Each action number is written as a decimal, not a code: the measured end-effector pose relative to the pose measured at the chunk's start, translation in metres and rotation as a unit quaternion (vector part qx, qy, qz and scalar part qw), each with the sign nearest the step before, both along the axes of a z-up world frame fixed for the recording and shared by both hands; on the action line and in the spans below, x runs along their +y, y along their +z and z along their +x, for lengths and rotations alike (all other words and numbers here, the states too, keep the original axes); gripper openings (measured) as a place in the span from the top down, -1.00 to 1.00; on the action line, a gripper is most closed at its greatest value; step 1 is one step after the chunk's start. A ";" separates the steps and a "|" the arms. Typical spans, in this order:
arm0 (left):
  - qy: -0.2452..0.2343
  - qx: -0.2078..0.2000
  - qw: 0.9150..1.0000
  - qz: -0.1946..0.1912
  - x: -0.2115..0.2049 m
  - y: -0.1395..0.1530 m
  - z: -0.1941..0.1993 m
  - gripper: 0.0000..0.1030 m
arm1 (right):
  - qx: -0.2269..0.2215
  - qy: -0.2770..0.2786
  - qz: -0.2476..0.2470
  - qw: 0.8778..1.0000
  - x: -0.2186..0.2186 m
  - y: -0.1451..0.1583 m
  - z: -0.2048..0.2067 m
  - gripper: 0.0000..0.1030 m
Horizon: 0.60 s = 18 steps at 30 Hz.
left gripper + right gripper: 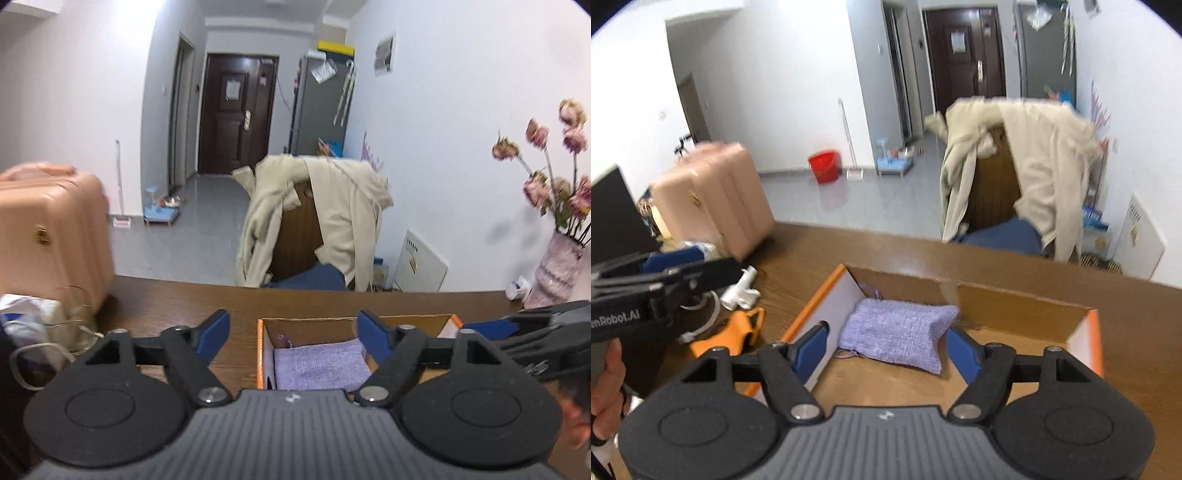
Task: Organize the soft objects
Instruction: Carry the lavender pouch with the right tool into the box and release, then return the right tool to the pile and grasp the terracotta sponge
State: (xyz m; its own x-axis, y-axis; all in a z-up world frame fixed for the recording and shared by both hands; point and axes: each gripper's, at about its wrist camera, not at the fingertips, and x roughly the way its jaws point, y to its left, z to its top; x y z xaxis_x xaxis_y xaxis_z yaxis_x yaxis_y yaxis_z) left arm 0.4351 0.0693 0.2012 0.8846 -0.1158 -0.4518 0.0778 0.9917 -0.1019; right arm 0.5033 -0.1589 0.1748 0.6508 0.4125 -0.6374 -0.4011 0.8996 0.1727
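A folded lavender knitted cloth (899, 334) lay on the floor of an open cardboard box (1015, 306) with orange-edged flaps, toward the box's left wall, and the box sat on the brown wooden counter (905, 251). The right gripper (886, 349) hovered just above the box with its blue pads spread wide on either side of the cloth, released and not pressing on it. The left gripper (293, 334) was likewise released, its jaws wide apart with nothing between them, held at the box's near-left side. Left of the box on the counter lay an orange strap-like item (729, 334) and a white plug with a cable (740, 291). Beyond the counter stood a pink suitcase (713, 195) and a chair draped with a beige coat (1045, 166).
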 end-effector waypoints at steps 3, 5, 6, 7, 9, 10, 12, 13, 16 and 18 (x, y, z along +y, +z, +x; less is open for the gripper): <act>-0.001 -0.015 1.000 -0.002 0.000 0.014 -0.040 -0.72 | -0.036 -0.006 0.014 0.999 -0.021 0.030 -0.041 -0.56; 0.000 -0.026 1.000 -0.006 0.001 0.018 -0.068 -0.77 | -0.058 -0.010 0.030 0.998 -0.033 0.044 -0.066 -0.65; -0.001 -0.029 1.000 -0.006 0.001 0.019 -0.079 -0.78 | -0.069 -0.010 0.038 0.997 -0.039 0.051 -0.081 -0.67; -0.001 -0.032 0.999 -0.005 0.000 0.019 -0.088 -0.78 | -0.076 -0.009 0.042 0.996 -0.044 0.054 -0.092 -0.68; 0.000 -0.039 0.999 -0.004 -0.002 0.019 -0.109 -0.80 | -0.093 -0.006 0.054 0.994 -0.055 0.060 -0.119 -0.72; 0.000 -0.046 0.999 0.000 -0.003 0.018 -0.120 -0.88 | -0.100 -0.008 0.060 0.993 -0.061 0.059 -0.130 -0.78; 0.002 -0.073 0.997 0.005 -0.003 0.006 -0.151 -0.93 | -0.115 -0.012 0.074 0.991 -0.073 0.054 -0.155 -0.93; 0.007 -0.080 0.997 0.009 -0.002 -0.002 -0.168 -0.94 | -0.122 -0.016 0.078 0.989 -0.080 0.049 -0.170 -0.95; -0.002 -0.108 0.994 0.026 -0.008 -0.032 -0.215 -1.00 | -0.144 -0.023 0.079 0.986 -0.098 0.023 -0.219 -0.97; -0.002 -0.140 0.989 0.048 -0.016 -0.054 -0.246 -1.00 | -0.153 -0.018 0.087 0.984 -0.109 0.002 -0.249 -0.98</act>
State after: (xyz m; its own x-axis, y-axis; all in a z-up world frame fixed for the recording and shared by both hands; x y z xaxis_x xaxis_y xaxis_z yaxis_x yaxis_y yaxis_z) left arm 0.1886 0.0537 0.1472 0.9761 -0.0886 -0.1986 0.0941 0.9954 0.0186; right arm 0.2543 -0.2679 0.1767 0.8174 0.4723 -0.3299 -0.4278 0.8811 0.2017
